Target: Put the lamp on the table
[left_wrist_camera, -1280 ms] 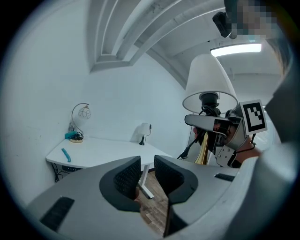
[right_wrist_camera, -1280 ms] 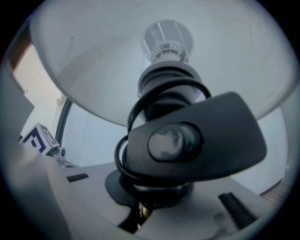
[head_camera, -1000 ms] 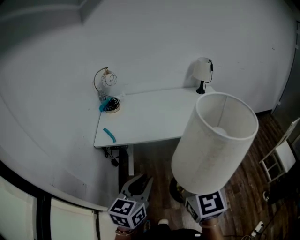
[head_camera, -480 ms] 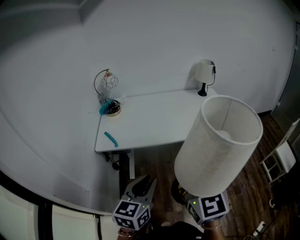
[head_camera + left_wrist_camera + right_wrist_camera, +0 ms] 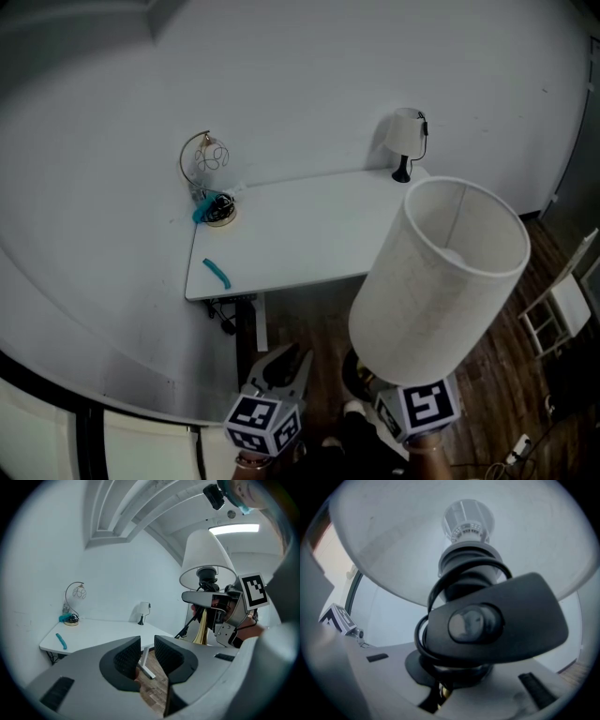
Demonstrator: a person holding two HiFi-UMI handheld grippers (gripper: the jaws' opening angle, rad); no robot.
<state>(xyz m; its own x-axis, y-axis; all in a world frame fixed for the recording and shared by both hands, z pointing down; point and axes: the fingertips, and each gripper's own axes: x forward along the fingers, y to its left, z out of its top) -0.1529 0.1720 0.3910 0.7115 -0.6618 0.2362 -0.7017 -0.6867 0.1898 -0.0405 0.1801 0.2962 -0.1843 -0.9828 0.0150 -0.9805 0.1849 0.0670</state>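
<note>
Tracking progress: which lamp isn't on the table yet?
The large drum-shade lamp, held by the right gripper; the small shaded lamp and wire-hoop lamp stand on the table.

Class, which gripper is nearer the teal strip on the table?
Left. The left gripper is short of the table's front edge, right of the teal strip; the right gripper, holding the lamp, is farther right.

Plain furnished room, domestic or small-office in kind. Evidence: bare white walls [image 5: 328, 56], white table [image 5: 309, 234] against the wall, dark wood-plank floor [image 5: 314, 323], small lamp [image 5: 405, 136] and wire ornament [image 5: 208, 159] on the table, flat ceiling light [image 5: 233, 528] overhead.
</note>
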